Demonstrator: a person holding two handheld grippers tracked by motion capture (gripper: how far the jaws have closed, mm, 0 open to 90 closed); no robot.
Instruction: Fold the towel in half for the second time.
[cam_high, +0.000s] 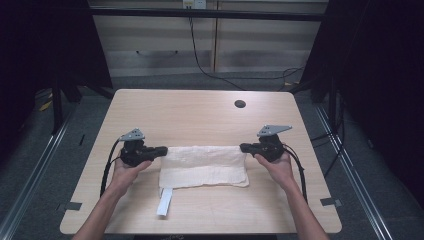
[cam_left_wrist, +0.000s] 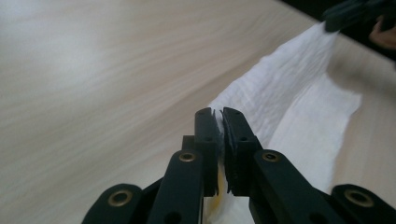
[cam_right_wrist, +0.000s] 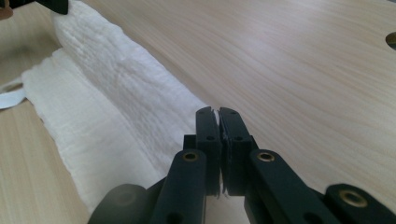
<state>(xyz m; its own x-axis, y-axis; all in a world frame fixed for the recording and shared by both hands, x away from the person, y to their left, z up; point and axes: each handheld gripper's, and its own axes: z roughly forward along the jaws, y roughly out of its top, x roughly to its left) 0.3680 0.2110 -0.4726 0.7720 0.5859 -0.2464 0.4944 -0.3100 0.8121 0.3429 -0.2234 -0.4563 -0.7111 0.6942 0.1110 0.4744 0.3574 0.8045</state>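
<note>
While the white cloth (cam_high: 204, 165) lies near the table's (cam_high: 200, 107) six o'clock edge, its far hem at twelve o'clock is raised between my two grippers, so I judge this the lifting step of a fold. At nine o'clock my left gripper (cam_high: 162, 150) has its jaws clamped on one far corner, and at three o'clock my right gripper (cam_high: 244, 147) has its jaws pinched on the other. Next I should carry both corners evenly toward six o'clock, keeping the hem taut; no container stands here, just a strap (cam_high: 164, 201) trailing at the cloth's near corner.
</note>
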